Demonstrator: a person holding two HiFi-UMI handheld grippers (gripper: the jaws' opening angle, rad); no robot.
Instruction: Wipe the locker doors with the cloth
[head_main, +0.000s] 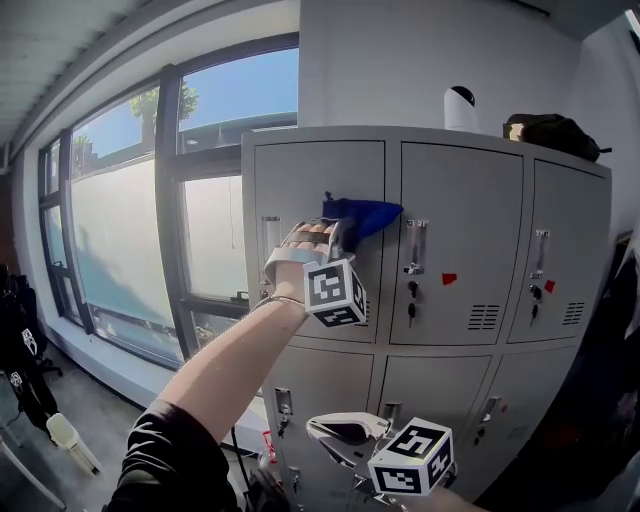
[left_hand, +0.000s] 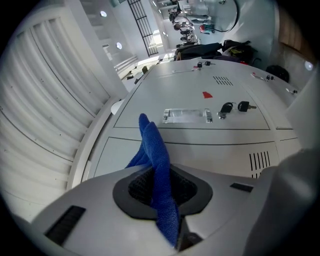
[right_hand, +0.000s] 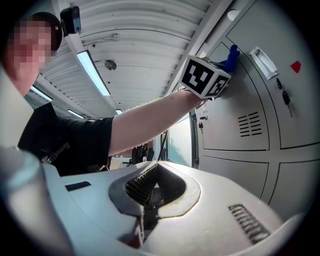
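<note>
The left gripper (head_main: 333, 238) has its jaws clenched on the crumpled blue microfibre cloth (head_main: 364, 214), which is held up against the upper-left grey metal locker door (head_main: 300, 175), near that door's right edge. The right gripper (head_main: 347, 430) hangs lower, in front of the bottom row of doors, with its jaws closed together on nothing.

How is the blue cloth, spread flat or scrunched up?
Scrunched up: the blue cloth is pinched by the left gripper, its loose end bunched against the locker door.
</note>
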